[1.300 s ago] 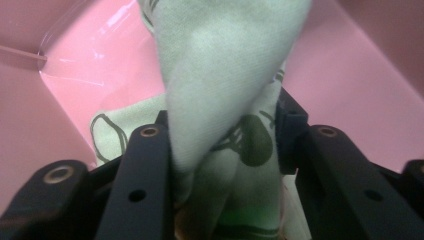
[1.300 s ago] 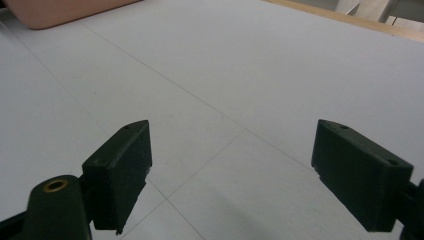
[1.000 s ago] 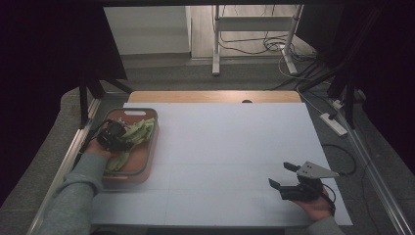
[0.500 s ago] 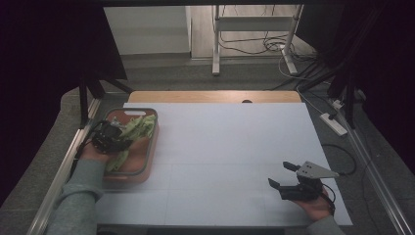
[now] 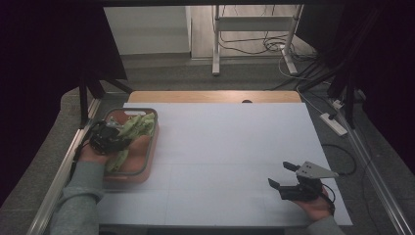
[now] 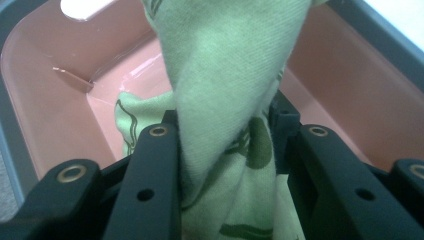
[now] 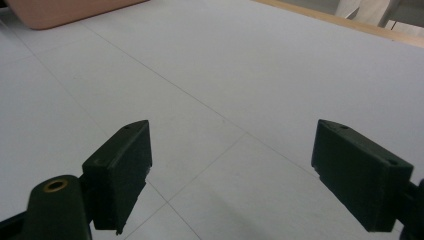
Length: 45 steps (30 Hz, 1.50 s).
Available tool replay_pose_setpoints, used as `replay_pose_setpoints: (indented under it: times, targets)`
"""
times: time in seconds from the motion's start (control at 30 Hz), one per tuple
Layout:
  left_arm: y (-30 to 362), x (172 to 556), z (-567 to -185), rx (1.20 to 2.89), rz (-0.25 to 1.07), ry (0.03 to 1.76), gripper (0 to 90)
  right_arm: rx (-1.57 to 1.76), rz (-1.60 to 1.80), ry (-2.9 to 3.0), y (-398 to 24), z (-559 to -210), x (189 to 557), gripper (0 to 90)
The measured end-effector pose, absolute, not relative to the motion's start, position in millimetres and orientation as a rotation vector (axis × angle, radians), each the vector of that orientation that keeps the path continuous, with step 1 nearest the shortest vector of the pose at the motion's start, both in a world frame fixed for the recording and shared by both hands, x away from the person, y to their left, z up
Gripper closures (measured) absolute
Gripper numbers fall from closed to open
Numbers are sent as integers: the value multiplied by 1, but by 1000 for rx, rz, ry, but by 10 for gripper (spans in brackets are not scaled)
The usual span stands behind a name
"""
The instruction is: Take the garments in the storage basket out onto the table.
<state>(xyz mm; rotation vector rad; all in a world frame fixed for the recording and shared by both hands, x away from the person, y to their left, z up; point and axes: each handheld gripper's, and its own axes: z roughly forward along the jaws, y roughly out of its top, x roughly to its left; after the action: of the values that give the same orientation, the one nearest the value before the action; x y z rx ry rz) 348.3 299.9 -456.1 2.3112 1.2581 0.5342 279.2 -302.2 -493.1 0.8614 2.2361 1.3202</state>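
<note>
High view: pink tray (image 5: 147, 161) at the worktop's (image 5: 235, 147) near left, holding a green patterned cloth (image 5: 134, 126); left gripper (image 5: 110, 138) over it. Right gripper (image 5: 288, 178) near right, well apart, idle.

Left gripper view: jaws pinching a gathered fold of cloth (image 6: 230, 90) above the tray (image 6: 60, 100). Advice: lift straight up until the tail clears the rim.

Right gripper view: jaws spread, nothing between them, bare worktop (image 7: 240, 75) ahead.
</note>
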Motion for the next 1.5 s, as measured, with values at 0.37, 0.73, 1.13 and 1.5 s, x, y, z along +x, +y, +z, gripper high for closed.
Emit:
replay_pose_setpoints:
  times: [0.37, 0.73, 1.13, 1.5]
  targets:
    - [305, 342, -452, 2230, 556, 1277, 670, 855, 1318, 2236, -302, -493, 279, 170]
    - [306, 335, -441, 2141, 588, 1264, 671, 855, 1317, 2236, -302, -493, 278, 170]
    - [309, 332, -433, 2008, 558, 1260, 670, 857, 1316, 2234, -302, -493, 278, 170]
    - [306, 326, -423, 1957, 592, 1240, 669, 856, 1316, 2233, -302, -493, 278, 170]
